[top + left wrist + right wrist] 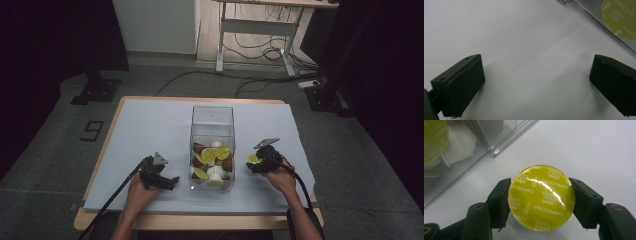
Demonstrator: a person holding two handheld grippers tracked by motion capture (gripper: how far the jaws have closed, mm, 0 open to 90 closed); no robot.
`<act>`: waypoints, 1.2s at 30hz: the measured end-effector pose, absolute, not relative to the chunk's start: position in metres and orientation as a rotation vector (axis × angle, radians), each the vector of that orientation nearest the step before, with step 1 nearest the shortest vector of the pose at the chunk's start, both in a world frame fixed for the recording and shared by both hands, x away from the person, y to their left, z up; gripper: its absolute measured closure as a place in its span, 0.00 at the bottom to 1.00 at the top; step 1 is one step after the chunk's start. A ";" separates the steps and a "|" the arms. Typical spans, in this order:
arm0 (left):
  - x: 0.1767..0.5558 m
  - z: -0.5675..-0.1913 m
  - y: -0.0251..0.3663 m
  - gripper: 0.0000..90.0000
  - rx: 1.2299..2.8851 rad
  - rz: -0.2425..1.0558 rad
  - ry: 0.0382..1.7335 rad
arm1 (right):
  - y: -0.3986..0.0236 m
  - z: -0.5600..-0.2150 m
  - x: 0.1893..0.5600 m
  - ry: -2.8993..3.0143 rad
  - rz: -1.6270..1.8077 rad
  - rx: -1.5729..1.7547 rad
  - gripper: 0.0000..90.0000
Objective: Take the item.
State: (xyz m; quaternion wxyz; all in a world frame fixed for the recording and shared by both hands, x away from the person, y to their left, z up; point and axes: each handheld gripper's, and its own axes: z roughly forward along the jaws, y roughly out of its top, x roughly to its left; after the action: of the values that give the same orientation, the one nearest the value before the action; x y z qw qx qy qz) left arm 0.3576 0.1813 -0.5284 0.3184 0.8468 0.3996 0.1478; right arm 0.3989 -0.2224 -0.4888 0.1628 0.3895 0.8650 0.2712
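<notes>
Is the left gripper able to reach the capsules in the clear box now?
Probably yes: the left gripper is open and empty beside the clear box, whose top looks open, but it must rise over the wall to reach the capsules.

On the yellow foil lid of the capsule (541,197) in the right gripper view we read "CAPPUCCINO" repeated, with "Dolce Gusto" brand marks between. In the left gripper view we read "CAPPUCCINO" on a second yellow lid (620,17) behind the clear box wall (594,11). We find no other legible text.
</notes>
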 end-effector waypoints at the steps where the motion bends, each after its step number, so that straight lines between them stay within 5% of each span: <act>1: 0.358 -0.528 0.181 0.00 2.228 0.389 1.051 | -0.222 -0.489 0.399 2.468 0.772 1.112 0.42; 19: 0.358 -0.528 0.181 0.00 2.228 0.389 1.051 | -0.225 -0.499 0.402 2.487 0.764 1.139 0.40; 25: 0.358 -0.528 0.181 0.00 2.228 0.389 1.051 | -0.226 -0.493 0.402 2.449 0.802 1.144 0.21; 36: 0.358 -0.528 0.181 0.00 2.228 0.390 1.050 | -0.231 -0.477 0.392 2.421 0.855 1.128 0.15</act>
State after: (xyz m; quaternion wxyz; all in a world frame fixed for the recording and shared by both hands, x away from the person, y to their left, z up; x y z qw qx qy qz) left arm 0.3576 0.1812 -0.5284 0.3182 0.8469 0.3993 0.1484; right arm 0.3924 -0.2305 -0.4774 0.1677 0.3965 0.8511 0.3006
